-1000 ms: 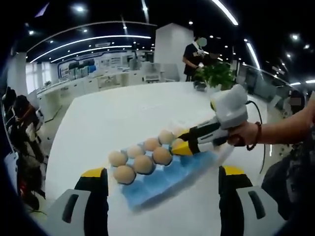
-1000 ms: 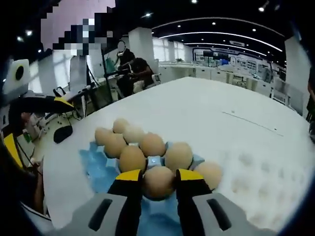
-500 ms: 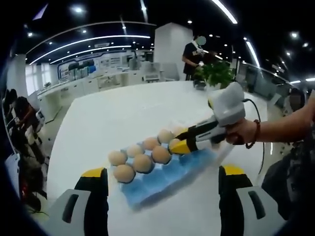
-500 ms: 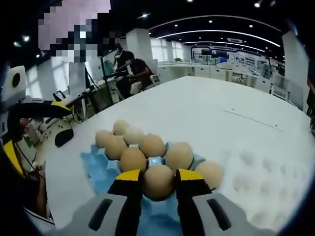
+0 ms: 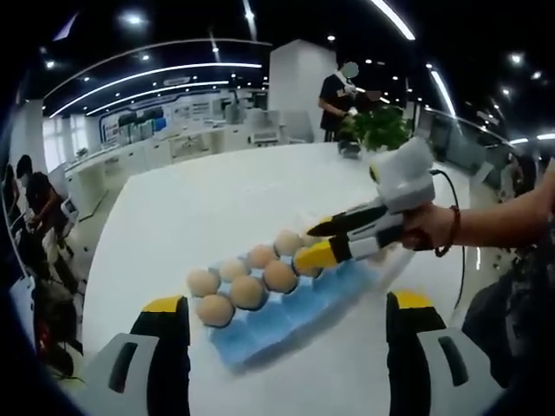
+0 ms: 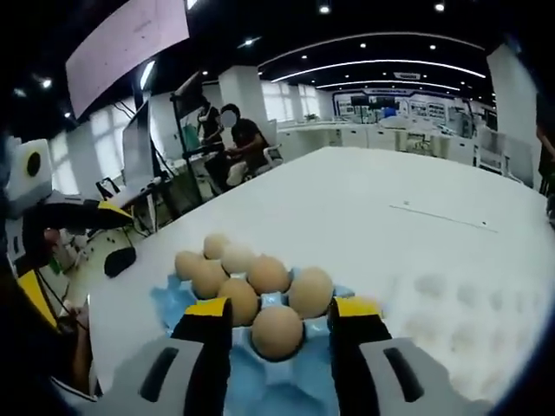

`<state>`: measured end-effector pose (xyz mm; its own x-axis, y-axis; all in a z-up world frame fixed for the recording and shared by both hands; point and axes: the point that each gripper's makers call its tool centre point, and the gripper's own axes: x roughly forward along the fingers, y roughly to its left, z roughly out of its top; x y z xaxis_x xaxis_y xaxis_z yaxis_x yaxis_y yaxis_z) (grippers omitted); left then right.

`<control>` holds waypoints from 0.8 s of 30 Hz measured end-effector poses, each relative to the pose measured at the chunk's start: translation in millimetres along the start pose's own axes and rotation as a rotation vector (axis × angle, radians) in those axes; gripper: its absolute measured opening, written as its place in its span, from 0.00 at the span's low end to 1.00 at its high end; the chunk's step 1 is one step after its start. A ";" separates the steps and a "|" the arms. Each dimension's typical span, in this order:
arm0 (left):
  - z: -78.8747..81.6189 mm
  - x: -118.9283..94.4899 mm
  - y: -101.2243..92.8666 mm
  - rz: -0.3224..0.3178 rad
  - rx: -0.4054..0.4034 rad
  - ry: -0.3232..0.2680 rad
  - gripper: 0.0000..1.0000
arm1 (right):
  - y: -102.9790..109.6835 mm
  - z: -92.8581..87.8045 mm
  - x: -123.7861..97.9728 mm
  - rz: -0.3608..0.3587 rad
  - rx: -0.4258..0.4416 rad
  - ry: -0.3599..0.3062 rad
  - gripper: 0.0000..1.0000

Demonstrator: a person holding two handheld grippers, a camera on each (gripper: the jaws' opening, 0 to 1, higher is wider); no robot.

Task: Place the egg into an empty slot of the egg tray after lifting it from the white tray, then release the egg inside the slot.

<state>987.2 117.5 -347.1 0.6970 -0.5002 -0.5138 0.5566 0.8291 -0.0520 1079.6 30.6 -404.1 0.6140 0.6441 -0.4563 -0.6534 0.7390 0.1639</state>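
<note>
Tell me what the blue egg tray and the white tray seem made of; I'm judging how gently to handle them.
Blue egg tray: looks like thin moulded plastic, slightly glossy, with formed cups; pulp is less likely given the saturated colour. White tray: faint dimples on a pale, matte surface suggest plastic or foam, too washed out to tell which.

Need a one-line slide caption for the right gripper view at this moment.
Right gripper with jaws open around a brown egg seated in the blue egg tray on the white table.

Both views face the egg tray [image 5: 286, 312] [image 6: 186, 303] from opposite sides.
</note>
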 end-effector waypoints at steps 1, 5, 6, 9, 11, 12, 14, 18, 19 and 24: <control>0.3 0.8 -0.7 -0.003 0.001 -0.001 0.96 | 0.4 2.0 -1.3 0.006 0.005 -0.008 0.53; 0.3 3.0 -2.5 -0.008 0.008 0.002 0.97 | 0.6 5.1 -3.2 0.015 0.013 -0.018 0.63; 0.1 3.5 -2.8 -0.009 0.008 0.003 0.98 | 0.0 5.2 -3.7 0.015 0.011 -0.017 0.64; 0.5 4.8 -3.5 -0.014 0.009 0.003 0.98 | -2.3 5.5 -5.8 0.010 0.007 -0.017 0.66; 1.1 5.8 -3.6 -0.017 0.007 0.000 0.98 | -3.8 7.2 -7.0 0.007 0.007 -0.025 0.68; 1.4 6.5 -3.4 -0.019 0.004 -0.001 0.98 | -4.9 8.0 -7.7 0.004 0.007 -0.028 0.69; 2.0 7.4 -3.2 -0.018 0.005 -0.001 0.98 | -8.1 9.3 -9.9 -0.008 0.007 -0.033 0.69; 3.7 8.6 -3.2 -0.021 0.003 -0.004 0.98 | -14.7 12.6 -15.6 -0.020 0.012 -0.049 0.70; 3.8 8.7 -3.3 -0.021 0.004 -0.004 0.98 | -16.3 13.0 -16.7 -0.024 0.012 -0.051 0.70; 3.7 11.9 -3.7 -0.027 0.007 0.002 0.98 | -30.7 13.7 -27.4 -0.055 0.009 -0.057 0.70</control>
<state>995.1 107.6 -349.8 0.6809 -0.5217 -0.5139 0.5782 0.8137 -0.0598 1088.9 -7.0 -384.7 0.6731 0.6123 -0.4147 -0.6140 0.7753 0.1482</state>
